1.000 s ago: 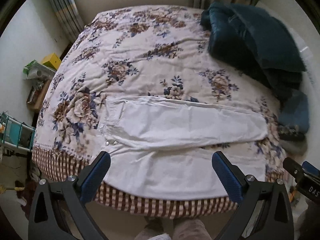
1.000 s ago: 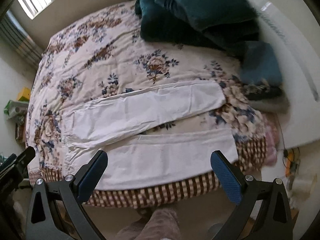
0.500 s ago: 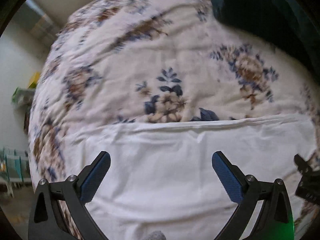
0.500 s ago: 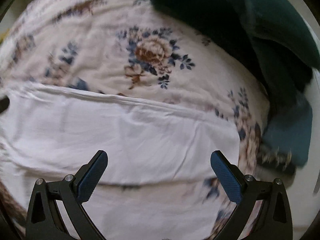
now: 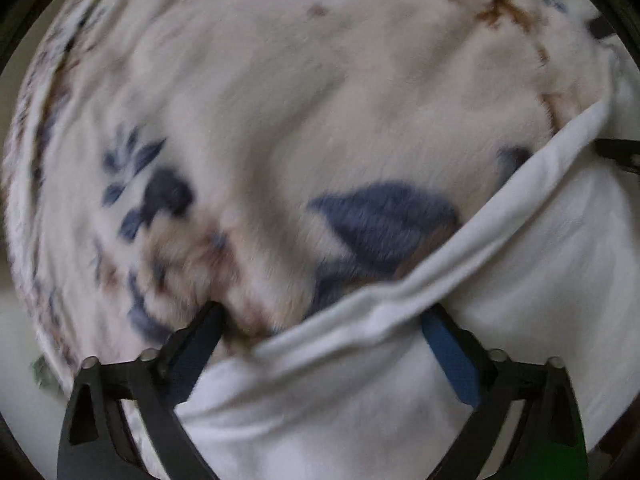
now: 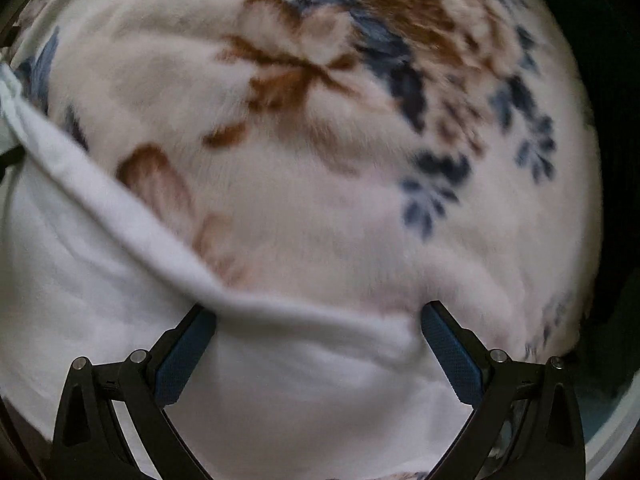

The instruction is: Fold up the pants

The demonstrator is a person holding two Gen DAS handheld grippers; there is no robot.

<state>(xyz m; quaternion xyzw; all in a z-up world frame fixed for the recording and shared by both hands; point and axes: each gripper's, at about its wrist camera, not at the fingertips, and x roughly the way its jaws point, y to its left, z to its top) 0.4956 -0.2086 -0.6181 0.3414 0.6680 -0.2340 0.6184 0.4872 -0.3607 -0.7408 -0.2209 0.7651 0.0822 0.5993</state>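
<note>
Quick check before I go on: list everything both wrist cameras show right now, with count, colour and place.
pants: one, white, flat on the blanket, upper edge running between both claws' fingers
blanket: one, cream with blue and brown flowers, under the pants, filling most of both views
left claw: one, black with blue pads, jaws closing astride the pants' edge, pads not yet pressing
right claw: one, black with blue pads, open, astride the same edge
</note>
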